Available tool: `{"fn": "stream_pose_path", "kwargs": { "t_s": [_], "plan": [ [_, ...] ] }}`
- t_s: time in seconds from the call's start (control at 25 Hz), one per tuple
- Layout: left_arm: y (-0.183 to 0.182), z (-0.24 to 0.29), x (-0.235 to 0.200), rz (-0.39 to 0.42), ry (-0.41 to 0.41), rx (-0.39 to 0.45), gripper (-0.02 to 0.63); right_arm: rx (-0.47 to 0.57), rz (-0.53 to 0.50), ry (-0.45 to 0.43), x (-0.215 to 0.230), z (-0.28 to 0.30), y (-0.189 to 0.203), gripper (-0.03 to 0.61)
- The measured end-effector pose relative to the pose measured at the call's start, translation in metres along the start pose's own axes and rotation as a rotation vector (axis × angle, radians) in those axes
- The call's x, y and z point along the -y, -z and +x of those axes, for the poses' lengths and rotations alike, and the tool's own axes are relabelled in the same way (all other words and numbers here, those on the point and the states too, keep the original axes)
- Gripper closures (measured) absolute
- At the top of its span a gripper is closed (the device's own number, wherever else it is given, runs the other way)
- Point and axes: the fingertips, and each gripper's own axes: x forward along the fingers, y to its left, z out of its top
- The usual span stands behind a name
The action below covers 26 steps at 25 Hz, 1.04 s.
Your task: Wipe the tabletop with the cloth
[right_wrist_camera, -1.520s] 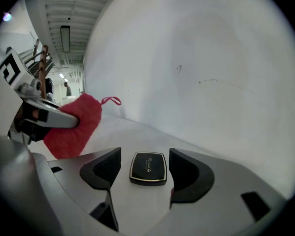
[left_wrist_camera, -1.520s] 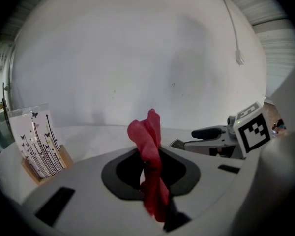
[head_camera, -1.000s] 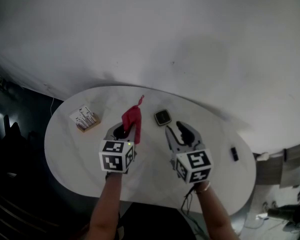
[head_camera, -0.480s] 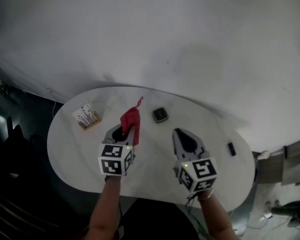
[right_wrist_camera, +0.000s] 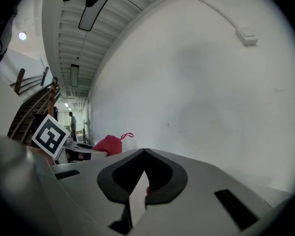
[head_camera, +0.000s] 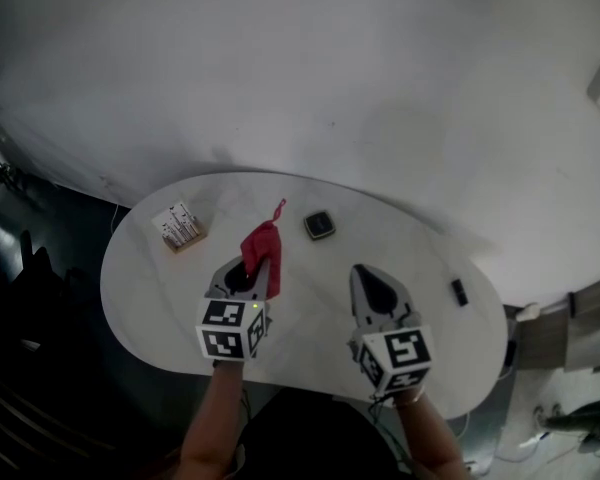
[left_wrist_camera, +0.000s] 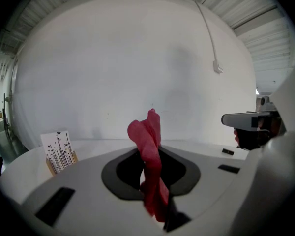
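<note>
While left gripper clamps red cloth, bunched and poking up past jaws over middle of table, cloth looks clear of top. Tip gripper down and press loose cloth flat before stroking. Right gripper jaws closed on nothing; hold it off wiping path. Steer strokes clear of card box and square gadget near cloth. Grip firm, pressure even.

Dim, vignetted fisheye views
</note>
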Motion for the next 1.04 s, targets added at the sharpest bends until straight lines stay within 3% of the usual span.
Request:
{"fn": "stream_pose_path", "kwargs": {
  "t_s": [0.4,1.04],
  "plan": [
    [-0.002,-0.017,0.005,0.013,-0.012,0.025,0.552,0.003,0.057,0.023,0.009,-0.019,0.008,0.575],
    [0.001,-0.028,0.008,-0.006,-0.026,0.045,0.552,0.021,0.062,0.02,0.012,-0.028,0.007,0.575]
  ]
}}
